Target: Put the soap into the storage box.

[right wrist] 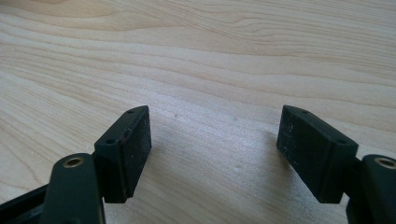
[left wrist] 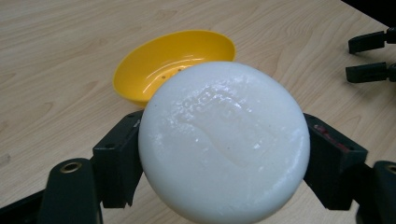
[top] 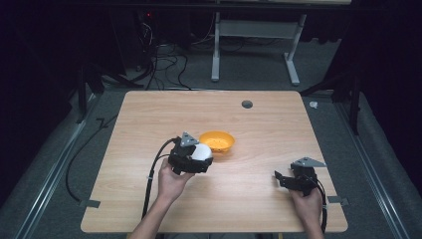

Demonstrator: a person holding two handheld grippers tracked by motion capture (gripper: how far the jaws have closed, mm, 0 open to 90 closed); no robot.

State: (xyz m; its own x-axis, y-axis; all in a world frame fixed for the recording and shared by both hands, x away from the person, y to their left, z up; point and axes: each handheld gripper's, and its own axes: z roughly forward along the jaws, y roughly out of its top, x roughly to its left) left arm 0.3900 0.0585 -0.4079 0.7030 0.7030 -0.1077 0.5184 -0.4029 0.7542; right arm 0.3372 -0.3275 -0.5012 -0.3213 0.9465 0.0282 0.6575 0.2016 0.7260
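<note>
Item: round white disc-shaped cake with a glossy, dented face point(left wrist: 224, 140), clamped edge to edge between the black jaws of the left tool point(top: 199, 155). It was held clear of the pale wood-grain counter point(top: 259, 184), just beside the shallow yellow plastic bowl point(top: 217, 141) and partly overlapping the bowl's near rim in the left gripper view.

Item: yellow bowl, upright near the middle of the counter, with small specks on its inner floor.

Item: right tool point(top: 279, 178), released, jaws standing wide apart with bare wood between them; positioned low over the near right part of the counter, well apart from the bowl and cake.

Item: small grey round cap point(top: 247, 104) set in the counter's far edge.
</note>
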